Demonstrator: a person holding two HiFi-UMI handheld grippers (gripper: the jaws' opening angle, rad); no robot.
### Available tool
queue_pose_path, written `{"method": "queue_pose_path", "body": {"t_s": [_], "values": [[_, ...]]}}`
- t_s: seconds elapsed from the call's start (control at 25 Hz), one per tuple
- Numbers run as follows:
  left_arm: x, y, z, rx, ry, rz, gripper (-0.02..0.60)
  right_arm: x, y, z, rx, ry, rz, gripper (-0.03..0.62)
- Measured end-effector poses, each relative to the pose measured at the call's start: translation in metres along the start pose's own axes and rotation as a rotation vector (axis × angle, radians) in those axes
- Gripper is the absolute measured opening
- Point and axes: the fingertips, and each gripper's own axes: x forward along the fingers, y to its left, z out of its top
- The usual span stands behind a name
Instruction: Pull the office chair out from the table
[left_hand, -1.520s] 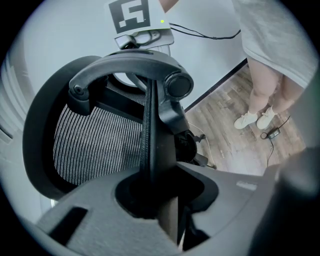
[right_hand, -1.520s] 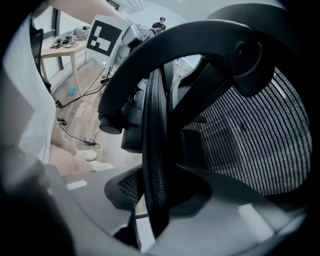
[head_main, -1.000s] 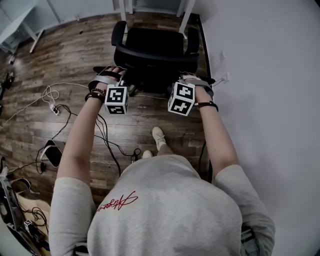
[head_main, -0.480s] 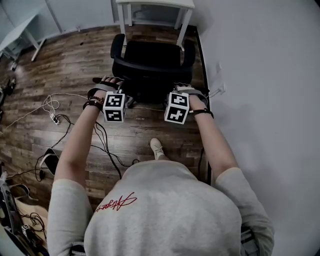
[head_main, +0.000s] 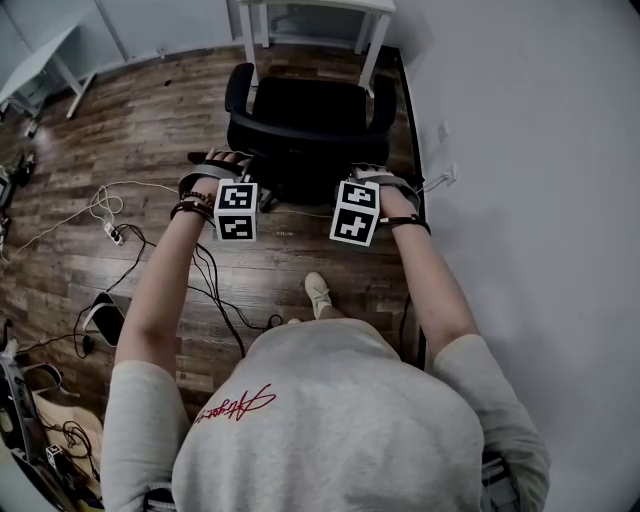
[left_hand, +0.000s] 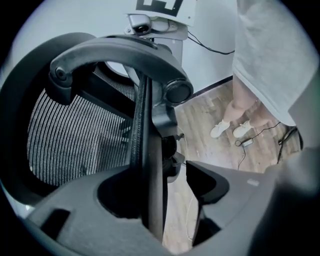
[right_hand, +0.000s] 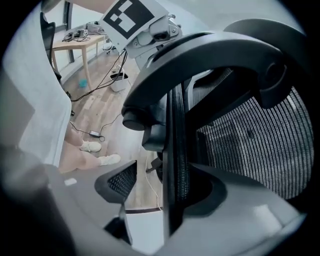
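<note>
My left tongs (left_hand: 156, 200) and right tongs (right_hand: 167, 192), just opened, each loosely straddle an upright edge of the office chair (head_main: 300, 105)

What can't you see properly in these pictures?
Chair wheels: head view, mostly hidden under the seat and backrest.
Table: head view, cut off by the top edge; only legs and a strip show.
Grey thing on the floor: head view, too small to name.
</note>
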Motion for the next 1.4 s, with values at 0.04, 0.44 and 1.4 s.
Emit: {"method": "queue_pose_path", "body": {"t_s": [0.04,0.44,1.4], "values": [[0.0,0.0,0.0,-0.002,0.003,-0.004,0.279,0.0,0.0,0.0,-0.008,0.002,-0.005,0.285],[-0.008,0.007,0.006,-0.053,-0.016,0.02,0.29,-0.014,-0.008,0.011,0.003,-0.046,-0.059,0.287],[-0.082,0.025,0.02,-0.454,-0.282,0.347,0.298,-0.07,-0.009,0.028,0.273,-0.293,-0.287,0.249]]}}
